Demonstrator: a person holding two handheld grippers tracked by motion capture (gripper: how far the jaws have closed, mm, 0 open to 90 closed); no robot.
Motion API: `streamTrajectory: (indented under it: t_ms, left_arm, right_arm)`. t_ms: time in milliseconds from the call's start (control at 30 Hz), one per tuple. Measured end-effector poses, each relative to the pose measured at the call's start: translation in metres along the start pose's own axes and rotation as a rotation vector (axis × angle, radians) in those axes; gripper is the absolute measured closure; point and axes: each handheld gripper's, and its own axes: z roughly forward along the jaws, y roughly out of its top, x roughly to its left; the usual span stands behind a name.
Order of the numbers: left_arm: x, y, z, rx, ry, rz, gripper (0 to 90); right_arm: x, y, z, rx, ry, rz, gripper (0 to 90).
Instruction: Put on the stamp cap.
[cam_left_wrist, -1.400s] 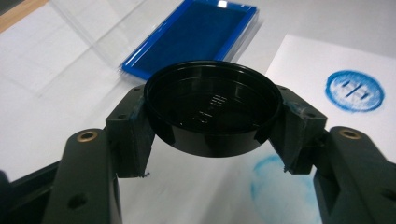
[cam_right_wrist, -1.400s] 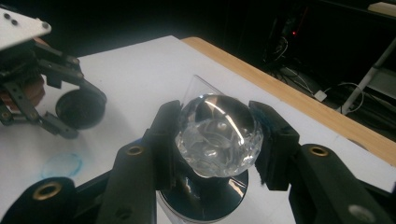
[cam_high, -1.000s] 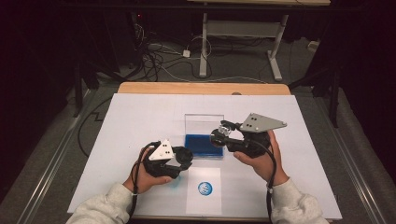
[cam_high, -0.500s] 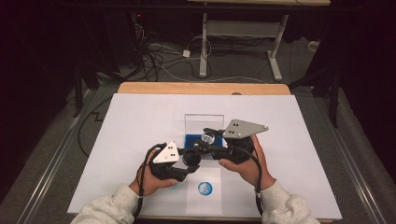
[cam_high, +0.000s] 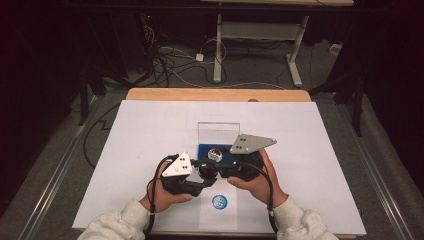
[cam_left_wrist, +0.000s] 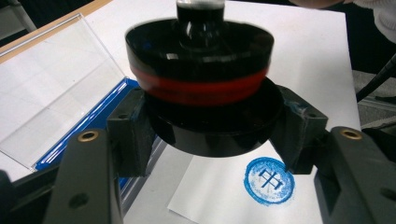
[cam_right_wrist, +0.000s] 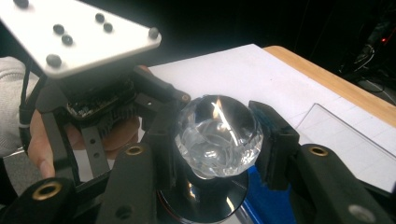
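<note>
White paper-covered table (cam_high: 150, 140), wooden edge at far side. On it, past the grippers, an open clear-lidded blue ink pad case (cam_high: 218, 135), lid standing up; in the left gripper view its blue tray edge (cam_left_wrist: 100, 114) sits just left of the left jaw. Nearer the person, a white paper slip (cam_high: 220, 212) with a round blue stamped mark (cam_high: 219, 201); same mark (cam_left_wrist: 269, 181) in the left gripper view, below and right of the stamp base, apart from it.

Left gripper (cam_high: 200, 172), grey three-cornered plate on top, held in the person's left hand (cam_high: 165, 197). Jaws clamped on the round black stamp base with red band (cam_left_wrist: 205, 112), one jaw on each side of the disc, pads pressing its lower black rim. Base is lifted off the paper, above the slip.

Right gripper (cam_high: 216, 156), grey plate on top, in the right hand (cam_high: 257, 185). Jaws closed on the clear faceted crystal ball knob (cam_right_wrist: 217, 135) on top of the stamp, one pad on each side, touching. Black disc of the stamp seen just below the knob in the right gripper view. In the high view the knob (cam_high: 215, 152) sits between the two grippers, over the near edge of the blue case.

Both grippers meet at the stamp, close together, mid-table. White sleeves at the bottom edge.
</note>
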Motion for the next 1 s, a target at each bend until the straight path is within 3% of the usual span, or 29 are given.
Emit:
streamTrajectory:
  t_ms: [633,1000]
  left_arm:
    - [0.0015,-0.0008,0.0005,0.000,0.000,-0.006,36.6]
    - [-0.0002,-0.0011,-0.0001,-0.002,0.007,-0.001,36.6]
  right_arm:
    - [0.0045,-0.0012,0.0032,0.003,0.030,-0.009,56.3]
    - [0.0027,-0.0055,0.0060,-0.008,0.041,0.009,56.2]
